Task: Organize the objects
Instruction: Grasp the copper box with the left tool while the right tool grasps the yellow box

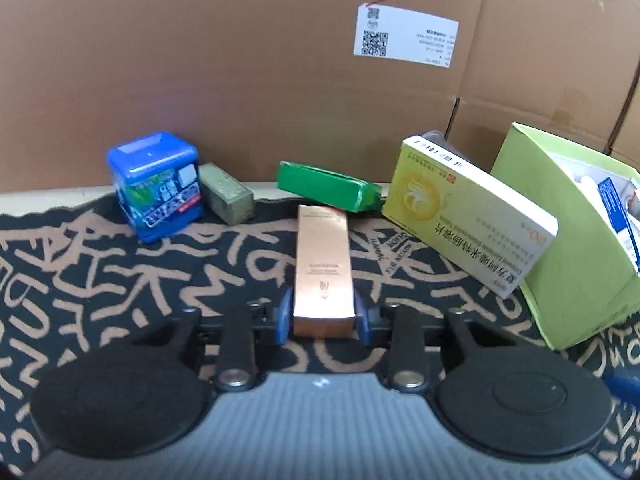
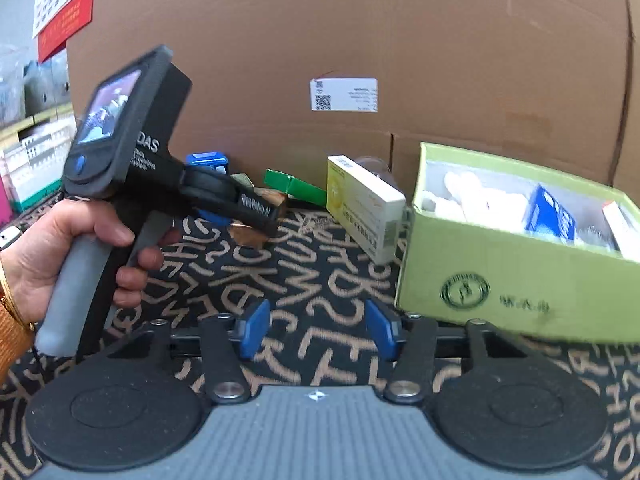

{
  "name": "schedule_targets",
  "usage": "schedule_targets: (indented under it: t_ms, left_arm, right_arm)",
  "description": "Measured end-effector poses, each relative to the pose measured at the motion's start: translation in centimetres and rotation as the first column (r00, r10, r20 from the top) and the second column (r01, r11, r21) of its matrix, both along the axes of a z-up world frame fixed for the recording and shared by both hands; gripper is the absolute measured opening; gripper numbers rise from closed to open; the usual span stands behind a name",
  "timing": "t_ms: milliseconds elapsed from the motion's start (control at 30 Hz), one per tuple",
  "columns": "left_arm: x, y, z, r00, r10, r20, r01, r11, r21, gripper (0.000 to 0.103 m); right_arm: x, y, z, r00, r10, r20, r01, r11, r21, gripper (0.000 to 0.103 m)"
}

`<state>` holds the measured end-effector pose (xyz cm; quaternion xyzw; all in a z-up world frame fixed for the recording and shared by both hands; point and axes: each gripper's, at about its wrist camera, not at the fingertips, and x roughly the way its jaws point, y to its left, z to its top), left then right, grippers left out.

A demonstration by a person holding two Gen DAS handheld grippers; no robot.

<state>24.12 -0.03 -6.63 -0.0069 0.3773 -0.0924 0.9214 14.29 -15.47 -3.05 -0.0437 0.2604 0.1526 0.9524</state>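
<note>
The left gripper (image 1: pixel 323 314) clamps the near end of the copper box (image 1: pixel 323 268), left of the green bin (image 1: pixel 576 280), so it may pivot downward when lifted, while the right gripper (image 2: pixel 318 330) is empty and open.

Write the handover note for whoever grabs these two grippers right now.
Left gripper: shut on the copper box, which still lies on the patterned cloth.
Right gripper: open, empty, above the cloth beside the green bin.
Done: several items already in the bin.
Left: copper box, yellow box leaning on the bin, green pack, blue tub, olive block.
</note>
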Motion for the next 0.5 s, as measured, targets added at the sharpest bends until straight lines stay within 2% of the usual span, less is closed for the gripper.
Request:
schedule_targets:
  t_ms: [133,267,433,467,500]
  left_arm:
    - [-1.4,2.1,0.3,1.0,-0.017,-0.007,0.017,1.0,-0.011,0.03]
    - [-2.6,4.4,1.1,1.0,-0.012,-0.014,0.012,1.0,-0.009,0.03]
    - [-3.1,6.5,1.6,1.0,-0.006,-0.012,0.006,1.0,0.005,0.03]
    - [-3.1,6.7,1.7,1.0,-0.008,-0.014,0.008,1.0,0.002,0.03]
    - [-3.1,6.8,1.7,1.0,-0.01,-0.015,0.01,1.0,-0.002,0.03]
  right_arm:
    - [1.8,1.3,1.1,0.998,0.023,0.06,-0.019,0.998,-0.058,0.055]
    - [5.9,2.9,2.0,0.99,0.024,0.136,-0.002,0.987,-0.159,0.054]
    - [11.4,4.1,1.0,0.99,-0.01,0.137,0.049,0.957,-0.287,0.053]
    - [12.1,4.5,0.6,0.991,-0.006,0.137,0.052,0.942,-0.333,0.05]
    - [12.6,4.8,0.2,0.991,0.002,0.132,0.048,0.926,-0.375,0.042]
